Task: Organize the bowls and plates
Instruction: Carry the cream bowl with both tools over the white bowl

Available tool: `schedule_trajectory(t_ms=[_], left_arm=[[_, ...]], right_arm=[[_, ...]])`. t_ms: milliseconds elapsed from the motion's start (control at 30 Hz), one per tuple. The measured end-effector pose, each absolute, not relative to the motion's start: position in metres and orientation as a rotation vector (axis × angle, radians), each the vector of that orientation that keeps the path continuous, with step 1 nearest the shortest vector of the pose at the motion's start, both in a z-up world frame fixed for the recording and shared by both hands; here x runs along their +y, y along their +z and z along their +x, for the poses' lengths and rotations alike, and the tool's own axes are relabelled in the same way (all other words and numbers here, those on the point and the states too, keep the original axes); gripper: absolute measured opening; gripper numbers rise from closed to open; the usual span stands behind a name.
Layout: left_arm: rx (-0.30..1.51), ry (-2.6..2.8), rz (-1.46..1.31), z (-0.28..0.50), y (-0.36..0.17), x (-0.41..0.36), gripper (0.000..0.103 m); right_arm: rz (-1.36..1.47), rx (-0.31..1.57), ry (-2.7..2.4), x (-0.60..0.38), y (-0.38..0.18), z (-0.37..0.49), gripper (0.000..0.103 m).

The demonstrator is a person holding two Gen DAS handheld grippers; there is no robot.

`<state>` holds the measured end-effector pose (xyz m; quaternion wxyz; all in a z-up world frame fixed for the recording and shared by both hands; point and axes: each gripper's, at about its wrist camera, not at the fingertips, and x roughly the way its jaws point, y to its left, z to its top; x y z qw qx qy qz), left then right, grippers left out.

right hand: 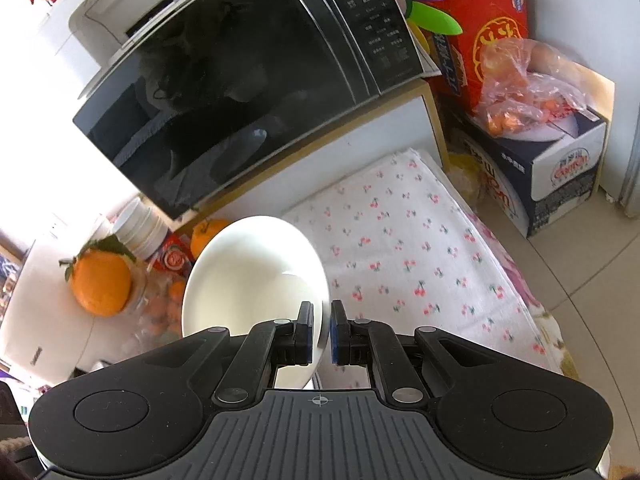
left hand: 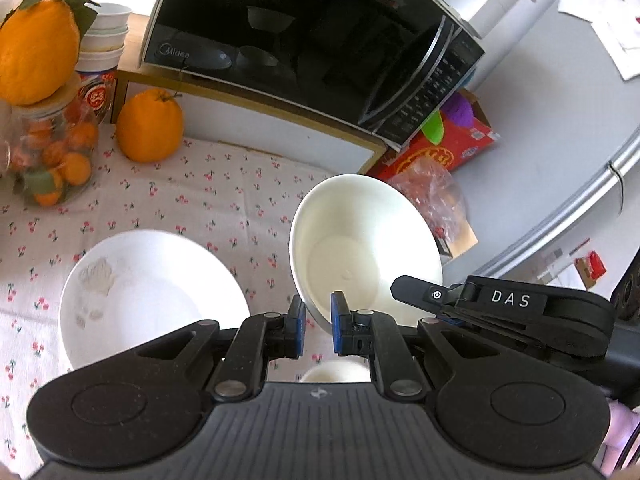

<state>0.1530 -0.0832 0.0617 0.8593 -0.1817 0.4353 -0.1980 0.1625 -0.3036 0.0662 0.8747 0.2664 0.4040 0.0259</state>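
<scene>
Blue pads (left hand: 339, 316) of the left gripper (left hand: 318, 322) clamped on the near rim of a deep, glossy white ceramic bowl (left hand: 360, 240), held tilted and clear of the cloth, its hollow facing the camera. Same pinch on the other side — right gripper (right hand: 321, 330) closed on the thin rim of a second plain white bowl (right hand: 248, 280), also lifted and tipped. Part of the right gripper's black body (left hand: 520, 308) visible in the left view just beside the left-held bowl, so both loads ride close together.

Below and to the left of the left gripper, a wide white shallow bowl with a faint grey print (left hand: 148, 296) resting on the cherry-patterned white tablecloth (right hand: 420, 248); a sliver of another white rim (left hand: 336, 374) peeking out beneath the fingers, too hidden to identify. Farther back: a black microwave (left hand: 312, 48) on a wooden shelf, a stack of white bowls (left hand: 106, 32) at the far left, large oranges (left hand: 150, 126) and a glass jar of small ones (left hand: 56, 152).

Probable step: carrying each bowl toward a stack. Best done one at a time — level the bowl first, centre it over its target, lower until seated, then release. Rim pinches on glazed ware likely slippery; keep the two bowls from knocking and avoid swinging.
</scene>
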Motion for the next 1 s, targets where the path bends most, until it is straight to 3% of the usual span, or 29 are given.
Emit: schedule_trajectory(t_ms=[1000], left_arm=[[0.951, -0.454, -0.262, 0.094, 0.016, -0.111, 0.013]], right_arm=[[0.576, 0.863, -0.047, -0.314, 0.005, 0.069, 0.009]])
